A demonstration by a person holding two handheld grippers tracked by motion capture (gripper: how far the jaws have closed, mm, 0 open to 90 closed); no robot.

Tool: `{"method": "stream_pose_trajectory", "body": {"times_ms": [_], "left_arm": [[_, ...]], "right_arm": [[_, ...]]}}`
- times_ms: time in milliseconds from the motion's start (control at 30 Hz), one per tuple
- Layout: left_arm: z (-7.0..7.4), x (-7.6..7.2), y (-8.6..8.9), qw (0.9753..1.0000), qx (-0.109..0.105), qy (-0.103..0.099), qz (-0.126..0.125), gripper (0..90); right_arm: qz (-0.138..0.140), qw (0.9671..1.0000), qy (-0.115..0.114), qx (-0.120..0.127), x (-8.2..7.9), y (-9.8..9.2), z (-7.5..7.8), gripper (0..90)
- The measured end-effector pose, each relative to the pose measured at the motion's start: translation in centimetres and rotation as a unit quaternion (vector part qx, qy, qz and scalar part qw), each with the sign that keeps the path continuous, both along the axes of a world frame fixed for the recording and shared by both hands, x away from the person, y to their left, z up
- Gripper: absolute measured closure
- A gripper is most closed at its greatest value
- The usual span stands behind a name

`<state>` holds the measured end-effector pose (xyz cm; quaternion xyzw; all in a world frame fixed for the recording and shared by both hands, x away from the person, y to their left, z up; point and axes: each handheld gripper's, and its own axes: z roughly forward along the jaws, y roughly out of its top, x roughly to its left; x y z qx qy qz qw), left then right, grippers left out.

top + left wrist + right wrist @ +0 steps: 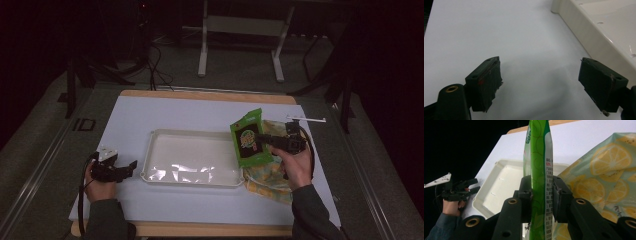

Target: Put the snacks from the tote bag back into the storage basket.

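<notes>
Right gripper [263,142] pinches green foil snack pouch [249,138] at 3 o'clock edge of empty cream plastic tray [150,150], placement apparently pending; left gripper [131,165] idle, jaws spread.

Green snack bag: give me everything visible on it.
The green snack bag is a glossy plastic pouch with a dark front panel bearing a round yellow logo; its back carries small printed text. It hangs upright and off the table, pinched between the jaws of the right gripper, above the right edge of the cream tray, in front of the lemon-print bag.
</notes>
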<state>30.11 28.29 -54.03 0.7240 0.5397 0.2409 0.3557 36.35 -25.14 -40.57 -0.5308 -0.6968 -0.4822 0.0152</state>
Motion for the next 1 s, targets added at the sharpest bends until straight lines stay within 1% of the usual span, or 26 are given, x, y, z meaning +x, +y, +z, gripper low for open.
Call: {"method": "stream_pose_trajectory", "body": {"times_ms": [233, 300, 767, 833, 867, 1000], "left_arm": [[0.0, 0.0, 0.0, 1.0, 0.0, 0.0, 0.0, 18.7], [0.0, 0.0, 0.0, 1.0, 0.0, 0.0, 0.0, 18.7], [0.0, 0.0, 0.0, 1.0, 0.0, 0.0, 0.0, 18.7], [0.0, 0.0, 0.0, 1.0, 0.0, 0.0, 0.0, 18.8], [0.0, 0.0, 0.0, 1.0, -0.001, 0.0, 0.0, 18.7], [0.0, 0.0, 0.0, 1.0, -0.001, 0.0, 0.0, 18.7]], "right_arm": [[-0.001, 1.0, 0.002, 0.002, -0.1, 0.3, -0.4, 72.5], [0.002, 1.0, 0.001, 0.001, -0.1, 0.4, -0.6, 72.5], [0.004, 0.9999, 0.011, 0.002, -0.2, 1.1, -1.8, 72.5], [0.003, 0.9999, 0.011, 0.0, -0.2, 1.2, -1.9, 72.5], [0.001, 0.9999, 0.009, -0.006, -0.3, 1.3, -2.0, 72.5], [0.002, 0.9999, 0.012, -0.006, -0.3, 1.6, -2.4, 72.5]]}}
